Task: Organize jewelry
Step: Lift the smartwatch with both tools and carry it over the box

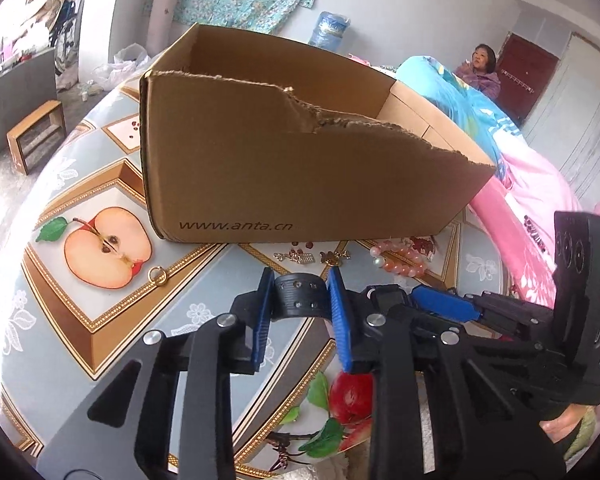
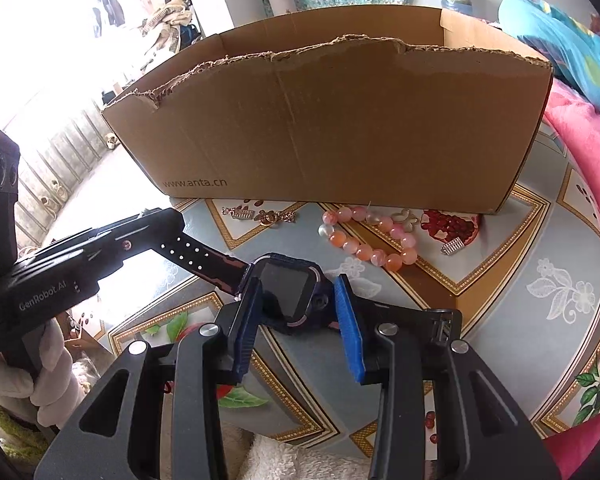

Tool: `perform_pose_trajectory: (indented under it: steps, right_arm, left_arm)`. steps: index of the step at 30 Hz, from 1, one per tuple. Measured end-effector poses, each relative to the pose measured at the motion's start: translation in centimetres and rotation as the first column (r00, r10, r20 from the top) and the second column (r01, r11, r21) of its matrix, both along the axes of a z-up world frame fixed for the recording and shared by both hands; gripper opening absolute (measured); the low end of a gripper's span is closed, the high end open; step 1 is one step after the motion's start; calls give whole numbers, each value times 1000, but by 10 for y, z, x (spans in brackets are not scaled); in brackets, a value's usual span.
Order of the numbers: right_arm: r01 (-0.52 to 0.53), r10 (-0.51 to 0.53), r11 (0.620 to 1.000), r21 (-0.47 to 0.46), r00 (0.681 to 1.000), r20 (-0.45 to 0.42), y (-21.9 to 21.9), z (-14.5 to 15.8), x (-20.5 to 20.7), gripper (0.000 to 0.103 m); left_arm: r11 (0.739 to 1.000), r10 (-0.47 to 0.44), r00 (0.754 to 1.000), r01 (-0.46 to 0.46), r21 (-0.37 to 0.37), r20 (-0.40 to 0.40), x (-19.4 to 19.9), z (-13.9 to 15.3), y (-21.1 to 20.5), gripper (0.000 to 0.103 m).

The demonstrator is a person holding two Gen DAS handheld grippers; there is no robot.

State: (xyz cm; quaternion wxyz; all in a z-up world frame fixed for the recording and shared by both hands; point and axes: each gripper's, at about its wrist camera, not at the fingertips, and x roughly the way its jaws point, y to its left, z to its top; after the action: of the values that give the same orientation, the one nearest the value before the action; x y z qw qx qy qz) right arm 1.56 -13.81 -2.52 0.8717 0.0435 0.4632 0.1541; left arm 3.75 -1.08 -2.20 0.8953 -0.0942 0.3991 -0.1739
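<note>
My left gripper is shut on the black perforated strap of a watch. The strap also shows in the right wrist view, held by the left gripper's fingers. The watch face lies between the pads of my right gripper, whose jaws are open around it. A pink bead bracelet, small gold chains, a silver charm and a gold ring lie on the table before the open cardboard box.
The table has a fruit-patterned cloth. Pink and blue bedding lies right of the box. A person sits at the far right. A small wooden stool stands on the floor at left.
</note>
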Motion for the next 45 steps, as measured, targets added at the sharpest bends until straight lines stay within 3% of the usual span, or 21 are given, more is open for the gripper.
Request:
perform_pose_trajectory:
  steps: [2, 5, 10, 15, 20, 27, 30, 36, 39, 41, 45]
  right_arm:
    - [-4, 4, 1000, 1, 1000, -1, 0, 0, 0, 36]
    - [-3, 3, 1000, -3, 1000, -4, -4, 1, -2, 36]
    - [33, -33, 999, -15, 999, -4, -24, 9, -12, 36]
    - [140, -140, 988, -64, 990, 5, -57, 16, -19, 36]
    - [214, -217, 975, -62, 976, -37, -82, 8, -14, 36]
    - [187, -190, 980, -62, 981, -39, -81, -3, -11, 36]
    - [181, -182, 983, -21, 982, -46, -82, -5, -6, 36]
    - [169, -169, 985, 8, 984, -54, -78, -5, -4, 30]
    - [182, -179, 982, 59, 982, -53, -82, -1, -6, 21]
    - [165, -162, 981, 98, 986, -37, -82, 4, -8, 20]
    - [137, -137, 990, 37, 991, -6, -67, 3, -12, 20]
  left_arm:
    - [998, -2, 1000, 2, 56, 14, -3, -1, -4, 24]
    - [997, -3, 1000, 3, 76, 6, -4, -4, -3, 24]
    - [998, -9, 1000, 9, 62, -2, -1, -11, 3, 23]
    - [997, -16, 1000, 16, 79, -2, -2, -16, 2, 23]
    - [997, -22, 1000, 23, 75, -21, 0, -21, 3, 24]
    - [997, -25, 1000, 27, 79, -17, 1, -23, 2, 24]
    - [997, -21, 1000, 22, 76, -15, 0, -24, 2, 24]
    - [996, -15, 1000, 16, 87, -11, 0, -24, 0, 24]
    - [995, -10, 1000, 11, 97, -7, -1, -24, -2, 24]
    - [995, -9, 1000, 9, 102, -4, -1, -24, -3, 24]
    - [994, -6, 1000, 6, 114, 1, -2, -25, -5, 24]
